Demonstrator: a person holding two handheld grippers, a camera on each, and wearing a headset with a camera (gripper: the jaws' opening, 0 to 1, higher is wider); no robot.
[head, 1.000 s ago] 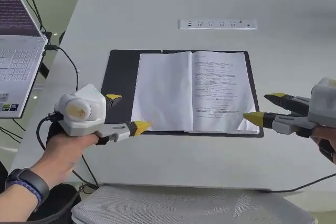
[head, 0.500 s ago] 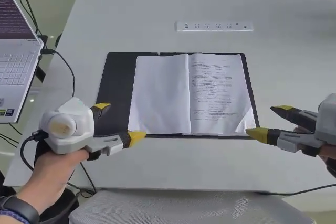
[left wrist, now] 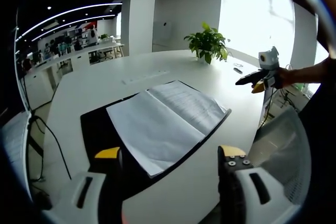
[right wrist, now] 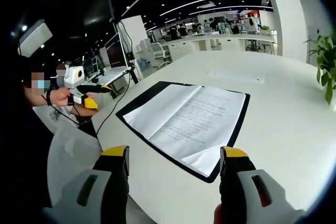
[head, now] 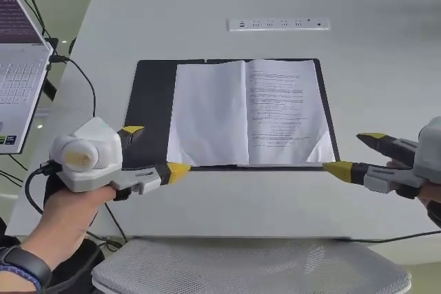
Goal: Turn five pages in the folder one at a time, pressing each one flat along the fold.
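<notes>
You are holding the left gripper (head: 155, 149) and the right gripper (head: 355, 152) wide open and empty, flanking the folder (head: 153, 111) lying open on the counter (head: 207, 201). Its printed page (head: 284, 111) is looking thin and floppy; take it lightly at the curling near-right corner.

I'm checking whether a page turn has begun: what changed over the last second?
Both grippers drew back slightly, off the near corners of the folder: left gripper from the left page, right gripper from the right page. Nothing gripped or released. Folder stayed open, jaws open.
</notes>
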